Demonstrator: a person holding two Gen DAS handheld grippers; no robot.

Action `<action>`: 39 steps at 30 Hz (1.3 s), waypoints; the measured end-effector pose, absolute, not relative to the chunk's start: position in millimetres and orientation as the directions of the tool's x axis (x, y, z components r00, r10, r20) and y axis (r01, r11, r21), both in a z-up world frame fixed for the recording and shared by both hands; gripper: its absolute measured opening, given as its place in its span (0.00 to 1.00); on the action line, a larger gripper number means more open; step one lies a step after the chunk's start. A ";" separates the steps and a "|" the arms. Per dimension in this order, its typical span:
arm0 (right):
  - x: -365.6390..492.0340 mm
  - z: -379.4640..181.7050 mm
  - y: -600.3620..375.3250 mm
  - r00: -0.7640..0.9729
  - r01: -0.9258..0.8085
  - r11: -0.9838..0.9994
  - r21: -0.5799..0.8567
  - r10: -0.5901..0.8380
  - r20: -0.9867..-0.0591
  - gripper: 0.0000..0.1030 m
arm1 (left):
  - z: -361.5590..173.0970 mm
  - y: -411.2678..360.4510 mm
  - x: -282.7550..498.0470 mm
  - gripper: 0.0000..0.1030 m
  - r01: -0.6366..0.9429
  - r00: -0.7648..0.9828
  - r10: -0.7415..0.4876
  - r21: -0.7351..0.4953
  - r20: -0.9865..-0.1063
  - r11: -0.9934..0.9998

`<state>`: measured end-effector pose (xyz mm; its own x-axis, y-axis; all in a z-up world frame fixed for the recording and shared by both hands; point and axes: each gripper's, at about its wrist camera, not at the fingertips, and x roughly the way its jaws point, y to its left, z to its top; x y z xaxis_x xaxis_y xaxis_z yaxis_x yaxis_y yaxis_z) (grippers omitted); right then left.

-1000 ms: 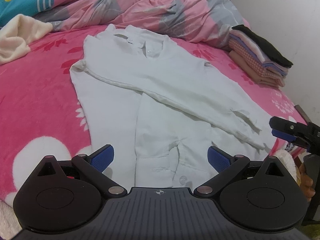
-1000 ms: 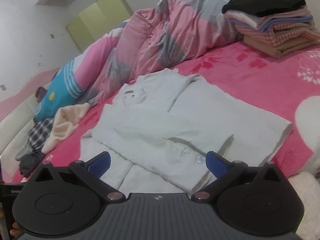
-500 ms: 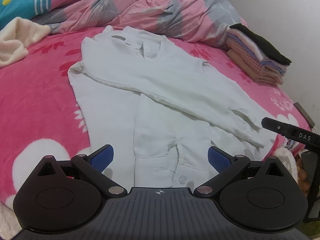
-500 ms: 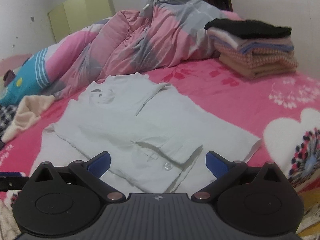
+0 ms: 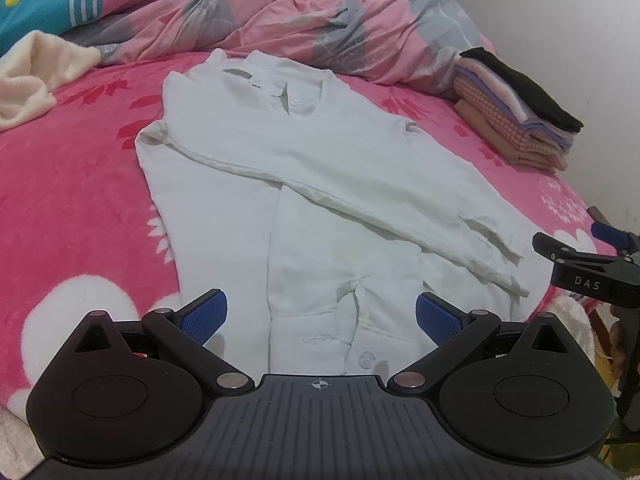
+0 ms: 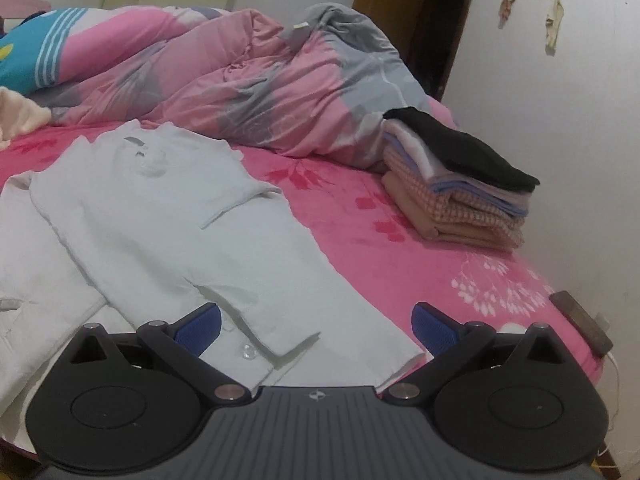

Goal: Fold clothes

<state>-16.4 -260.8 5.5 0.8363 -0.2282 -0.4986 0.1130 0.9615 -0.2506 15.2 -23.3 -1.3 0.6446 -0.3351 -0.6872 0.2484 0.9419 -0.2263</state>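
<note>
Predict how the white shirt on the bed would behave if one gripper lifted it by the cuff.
The white shirt lies flat with soft creases, so it would probably hang limp and drape. Its sleeve rests loosely folded across the body, so it would likely slide and undo that fold. The fabric looks thin, so probably light.

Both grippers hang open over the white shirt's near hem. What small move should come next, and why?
Probably lower both grippers onto the hem. The white shirt lies flat, collar far, one sleeve already folded across it. The left gripper and right gripper are open above the near edge, holding nothing, so pinching the hem corners would set up folding it toward the collar.
</note>
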 end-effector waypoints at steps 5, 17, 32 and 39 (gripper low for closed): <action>-15.4 12.5 -261.9 0.841 0.075 0.975 -0.208 -0.174 -0.513 1.00 | -1.3 -21.5 16.2 0.99 0.235 0.649 -0.332 -0.235 -0.685 0.943; -13.6 25.9 -283.6 0.853 -0.054 0.998 0.041 0.068 -0.518 1.00 | -0.5 -18.9 16.2 1.00 0.237 0.661 -0.342 -0.247 -0.668 0.940; -20.2 25.5 -292.9 0.844 -0.102 0.985 0.138 0.159 -0.512 1.00 | 3.4 -18.5 11.6 1.00 0.251 0.689 -0.356 -0.252 -0.632 0.935; -21.3 23.6 -295.0 0.844 -0.100 0.984 0.150 0.164 -0.511 1.00 | 5.6 -21.7 6.6 1.00 0.276 0.714 -0.360 -0.230 -0.601 0.933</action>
